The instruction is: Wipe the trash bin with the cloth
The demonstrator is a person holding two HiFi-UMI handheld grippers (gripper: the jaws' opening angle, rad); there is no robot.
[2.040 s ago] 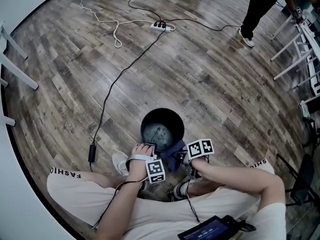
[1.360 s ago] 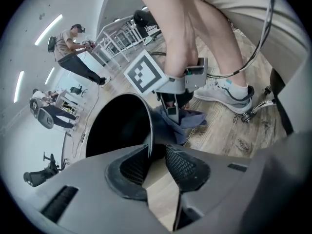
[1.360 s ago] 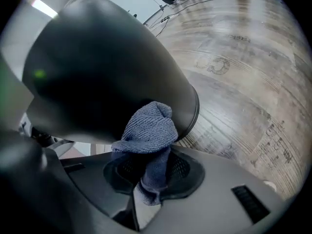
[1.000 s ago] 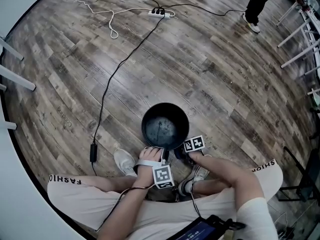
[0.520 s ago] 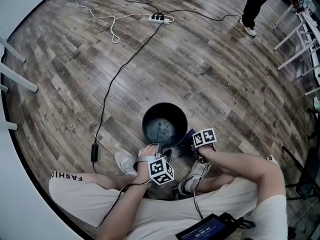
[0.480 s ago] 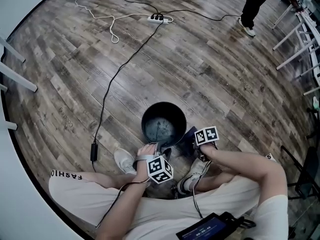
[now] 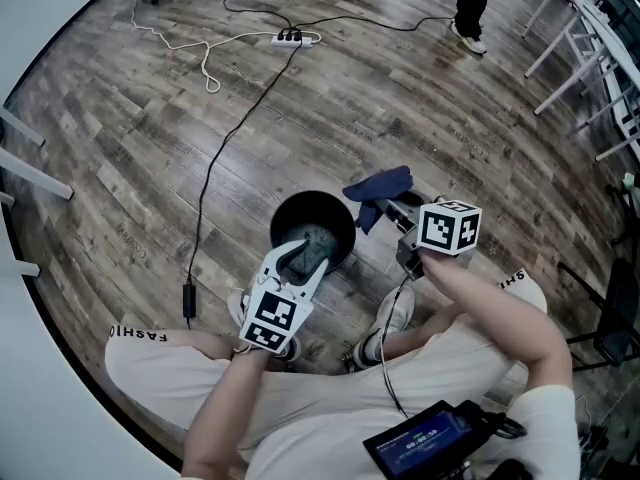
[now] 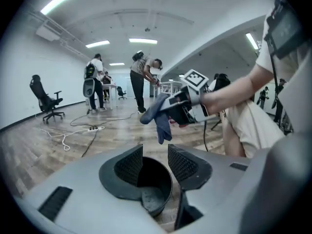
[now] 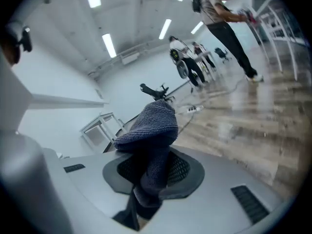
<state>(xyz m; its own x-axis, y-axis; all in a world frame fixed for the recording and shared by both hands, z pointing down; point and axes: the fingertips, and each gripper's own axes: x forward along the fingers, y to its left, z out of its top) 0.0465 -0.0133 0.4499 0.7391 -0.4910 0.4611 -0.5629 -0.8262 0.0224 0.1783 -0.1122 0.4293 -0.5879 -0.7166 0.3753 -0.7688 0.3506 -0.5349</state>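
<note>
I note wood-plank floor (image 7: 430, 138), grey-brown, mottled. White wall (image 7: 30, 28) along left. Power strip (image 7: 287, 38) on floor, black cable (image 7: 222, 153) and white cable (image 7: 240, 41) running from it. Office chair (image 8: 46, 101) far left. White table legs (image 7: 585, 53) right. Ceiling strip lights (image 8: 58, 0) on. People (image 8: 141, 79) standing at back.

Power strip (image 7: 289, 38) and trailing cables (image 7: 214, 171) (black, white) on wooden floor (image 7: 430, 118)

black round plastic trash bin (image 7: 322, 204): upright on the wood floor, top open, grey smudged bottom visible inside. dark blue knit cloth (image 7: 380, 185): bunched, clamped in the right hand-held gripper (image 7: 388, 206), up off the floor, loose end drooping, just right of the bin's rim in the head view.
</note>
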